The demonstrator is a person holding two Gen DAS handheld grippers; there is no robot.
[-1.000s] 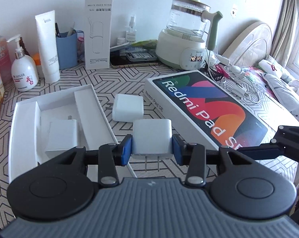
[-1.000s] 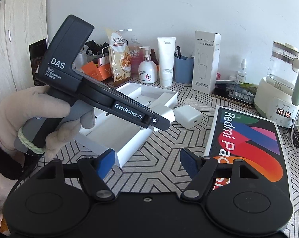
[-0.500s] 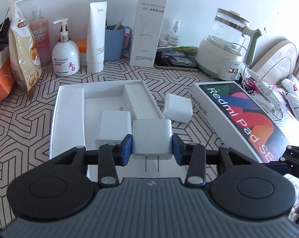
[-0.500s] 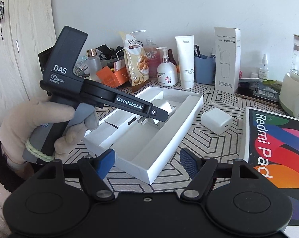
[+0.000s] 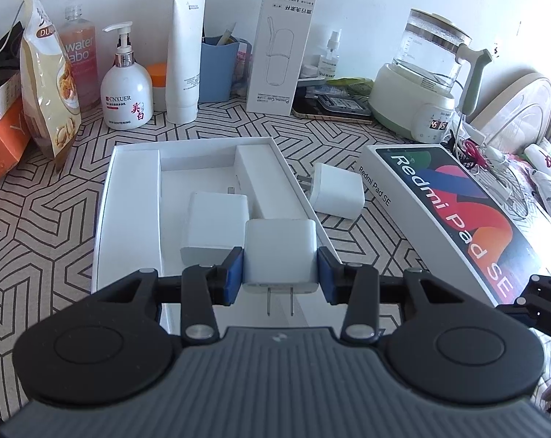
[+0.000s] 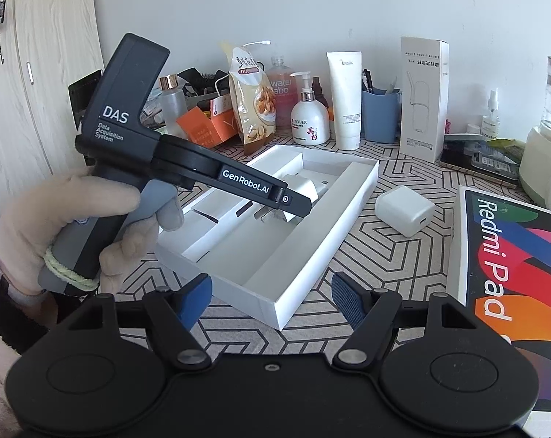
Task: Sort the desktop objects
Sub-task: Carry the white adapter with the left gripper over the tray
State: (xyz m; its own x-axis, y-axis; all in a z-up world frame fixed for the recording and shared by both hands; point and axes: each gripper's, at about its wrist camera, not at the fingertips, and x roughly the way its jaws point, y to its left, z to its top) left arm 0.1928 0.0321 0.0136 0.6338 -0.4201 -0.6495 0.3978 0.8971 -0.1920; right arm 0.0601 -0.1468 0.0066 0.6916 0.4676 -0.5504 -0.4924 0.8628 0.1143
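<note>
At nine o'clock on the patterned table, a snack bag and a pump bottle are standing near the wall. Next along, toward the middle, a white tray is lying open, with one charger resting inside its centre compartment.

The left gripper is hanging over the tray's six-o'clock end, its blue pads pressing both sides of a second charger, whose prongs are pointing back at the camera. In the right wrist view a gloved hand is holding this tool at nine o'clock, its fingers reaching over the tray.

At two o'clock from the held charger, a third charger is lying on the table just beside the tray's right wall. Farther right, a tablet box is lying flat, with a kettle behind it at one o'clock.

The right gripper is hovering near the tray's corner, jaws standing partly apart with nothing between them.
</note>
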